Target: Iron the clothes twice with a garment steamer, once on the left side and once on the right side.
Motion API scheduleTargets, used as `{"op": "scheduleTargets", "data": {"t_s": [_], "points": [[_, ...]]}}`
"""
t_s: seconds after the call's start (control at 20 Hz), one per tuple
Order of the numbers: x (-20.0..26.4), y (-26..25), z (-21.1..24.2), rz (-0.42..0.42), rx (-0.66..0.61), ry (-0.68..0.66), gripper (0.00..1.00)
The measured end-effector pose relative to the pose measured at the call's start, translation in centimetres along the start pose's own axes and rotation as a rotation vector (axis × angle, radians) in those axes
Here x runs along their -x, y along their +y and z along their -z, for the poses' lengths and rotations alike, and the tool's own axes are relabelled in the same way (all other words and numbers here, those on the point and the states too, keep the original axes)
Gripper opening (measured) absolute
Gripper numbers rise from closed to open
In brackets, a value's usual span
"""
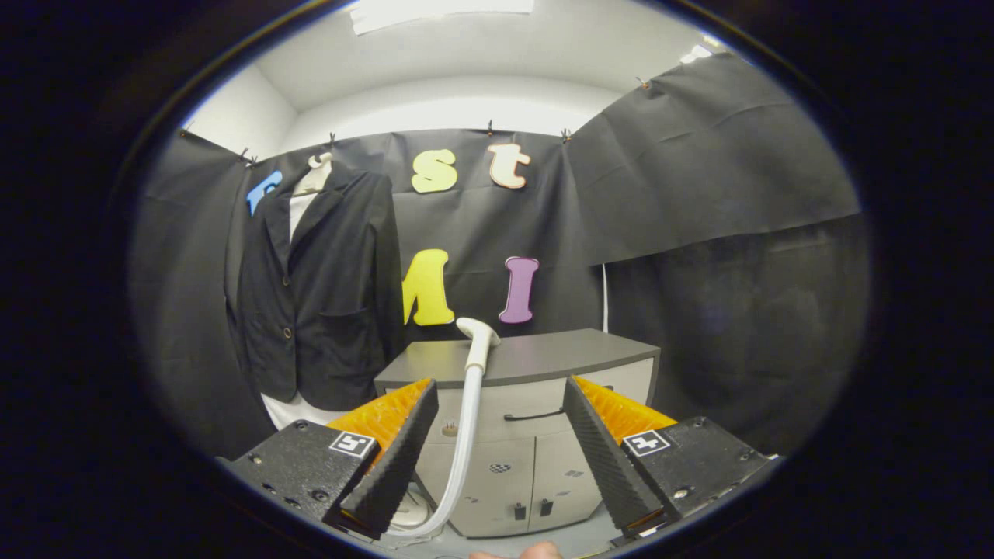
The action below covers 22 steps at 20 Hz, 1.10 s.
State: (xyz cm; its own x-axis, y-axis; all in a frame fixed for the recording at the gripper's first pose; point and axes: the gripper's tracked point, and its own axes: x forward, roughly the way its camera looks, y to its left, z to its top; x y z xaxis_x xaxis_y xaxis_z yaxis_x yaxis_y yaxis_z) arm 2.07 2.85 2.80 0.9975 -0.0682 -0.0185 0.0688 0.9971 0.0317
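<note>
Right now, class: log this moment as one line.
hand-held gripper: open, empty | steamer head: resting on cabinet, ahead of fingers | blazer: hanging beyond, untouched

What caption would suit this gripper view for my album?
Open gripper faces a steamer head resting on a grey cabinet, its hose between the jaws, beside a hanging dark jacket.

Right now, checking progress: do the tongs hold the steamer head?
No: the tongs stand open, and the steamer head rests on the cabinet beyond them.

steamer hose base hidden behind hand-held gripper finger, jacket hem partly hidden (left side)
</note>
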Motion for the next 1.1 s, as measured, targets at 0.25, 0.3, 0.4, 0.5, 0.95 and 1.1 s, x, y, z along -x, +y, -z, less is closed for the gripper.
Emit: {"op": "scheduleTargets", "data": {"t_s": [0.25,0.3,0.4,0.5,0.95,1.1], "points": [[-2.7,1.6,-1.7,-0.022,-0.021,0.03,1.0],[-4.0,1.6,-2.3,-0.025,-0.017,0.03,1.0],[-7.2,1.8,-3.4,-0.036,-0.022,0.035,1.0],[-10.9,2.3,-4.0,-0.06,-0.038,0.059,1.0],[-25.6,4.0,0.4,-0.103,-0.018,0.402,1.0],[-28.4,3.7,2.2,-0.086,0.005,0.501,1.0]]}}
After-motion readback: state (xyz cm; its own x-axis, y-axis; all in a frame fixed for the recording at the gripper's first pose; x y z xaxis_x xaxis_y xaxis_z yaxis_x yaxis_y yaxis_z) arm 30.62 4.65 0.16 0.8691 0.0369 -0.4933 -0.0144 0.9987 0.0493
